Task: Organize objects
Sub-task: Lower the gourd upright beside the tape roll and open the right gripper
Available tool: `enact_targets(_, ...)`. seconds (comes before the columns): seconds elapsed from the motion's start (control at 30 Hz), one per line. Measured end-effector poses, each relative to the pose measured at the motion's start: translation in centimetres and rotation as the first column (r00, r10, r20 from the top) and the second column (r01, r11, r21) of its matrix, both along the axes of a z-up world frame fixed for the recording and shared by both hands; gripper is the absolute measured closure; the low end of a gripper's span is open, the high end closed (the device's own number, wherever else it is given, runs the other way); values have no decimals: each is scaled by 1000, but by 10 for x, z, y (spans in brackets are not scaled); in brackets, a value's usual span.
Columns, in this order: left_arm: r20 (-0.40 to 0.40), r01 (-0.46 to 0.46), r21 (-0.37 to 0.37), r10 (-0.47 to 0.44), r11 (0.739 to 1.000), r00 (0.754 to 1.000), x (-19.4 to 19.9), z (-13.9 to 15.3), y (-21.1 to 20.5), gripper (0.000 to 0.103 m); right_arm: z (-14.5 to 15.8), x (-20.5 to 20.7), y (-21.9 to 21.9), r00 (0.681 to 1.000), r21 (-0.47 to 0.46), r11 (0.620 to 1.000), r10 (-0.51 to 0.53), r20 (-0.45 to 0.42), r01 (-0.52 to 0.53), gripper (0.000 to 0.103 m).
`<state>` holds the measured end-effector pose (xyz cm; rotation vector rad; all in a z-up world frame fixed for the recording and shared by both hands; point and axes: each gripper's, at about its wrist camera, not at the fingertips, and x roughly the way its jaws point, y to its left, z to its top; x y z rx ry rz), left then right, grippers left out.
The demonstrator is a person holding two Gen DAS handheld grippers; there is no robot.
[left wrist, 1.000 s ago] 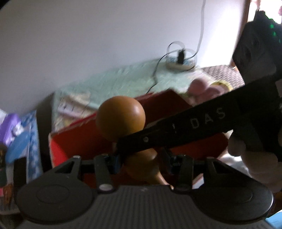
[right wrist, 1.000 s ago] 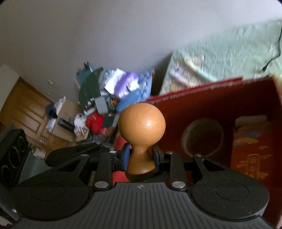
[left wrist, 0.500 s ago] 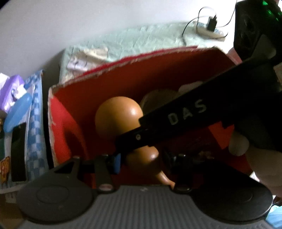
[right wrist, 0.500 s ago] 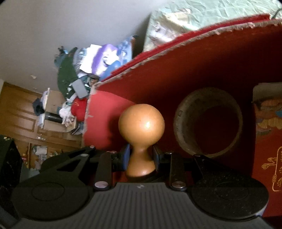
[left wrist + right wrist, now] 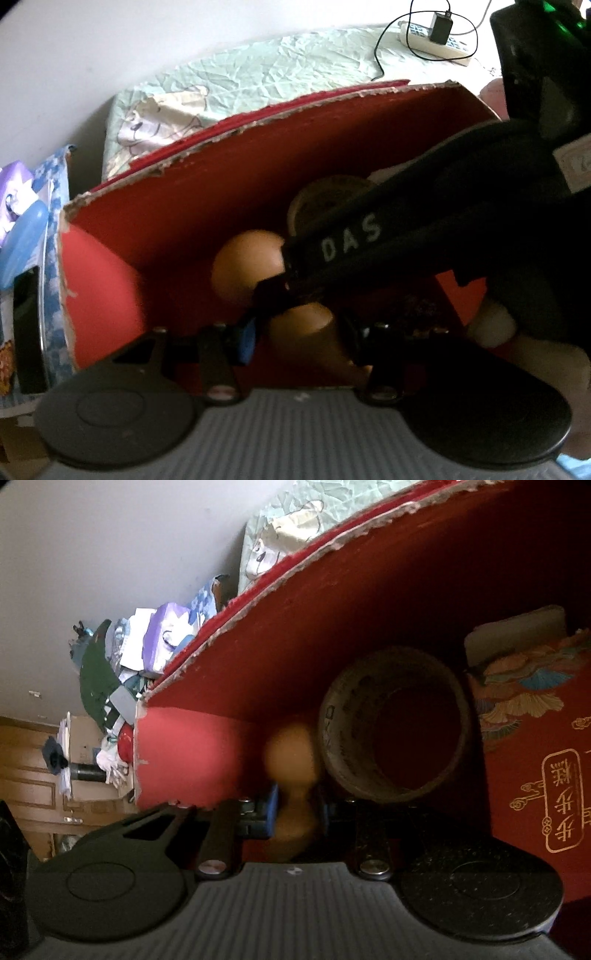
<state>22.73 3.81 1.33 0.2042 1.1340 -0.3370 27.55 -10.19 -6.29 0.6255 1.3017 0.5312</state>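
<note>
Wooden gourd (image 5: 291, 775), both grippers clamped on it — right gripper (image 5: 295, 812) at neck, jaws just tightened; left gripper (image 5: 295, 332) lower — long axis pointing bulb-first into red box (image 5: 184, 757), just beside cardboard tube (image 5: 395, 723).

I see the smooth orange-brown wooden pestle with a ball head (image 5: 291, 751) upright inside the open red cardboard box (image 5: 192, 760), near its left corner, just beside a round open-topped brown tub (image 5: 393, 738). To the tub's right stands a red carton with gold characters (image 5: 535, 775). The pestle looks blurred.
</note>
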Motion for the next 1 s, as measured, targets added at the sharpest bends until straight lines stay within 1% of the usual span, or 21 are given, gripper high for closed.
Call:
enact_targets(0.07, 4, -3, 6, 3, 1000, 1000, 0, 0, 0, 55, -1, 1, 0, 1000, -4, 1000, -8, -7, 7, 77)
enact_targets(0.13, 14, -4, 19, 4, 1000, 1000, 1, -1, 0, 52, -2, 1, -1, 1000, 1, 1000, -17, -15, 17, 77)
enact_targets(0.23, 30, -6, 33, 5, 999, 1000, 1, -1, 0, 52, -1, 0, -2, 999, 10, 999, -31, -11, 31, 77)
enact_targets(0.37, 38, -19, 19, 18, 1000, 999, -1, 1, 6, 52, 0, 0, -3, 999, 22, 999, -41, -1, 41, 77)
enact_targets(0.47, 36, -42, 18, 41, 999, 998, 1, 0, 10, 52, 2, -1, -1, 999, 17, 999, -40, 17, 40, 77)
enact_targets(0.57, 49, -54, 37, 53, 998, 997, 1, 1, 9, 52, 5, -2, 2, 999, 7, 999, -33, 44, 32, 77)
enact_targets(0.73, 80, -70, 69, 64, 995, 995, 3, -1, 7, 50, 7, -3, 0, 997, 18, 999, -44, 67, 42, 77)
enact_targets(0.87, 80, -97, 73, 91, 993, 993, 9, -4, 10, 49, 11, -4, 4, 994, -6, 1000, -26, 104, 27, 77)
enact_targets(1.0, 81, -109, 76, 103, 991, 991, 12, -5, 10, 48, 11, -3, 3, 994, -8, 999, -34, 104, 35, 77)
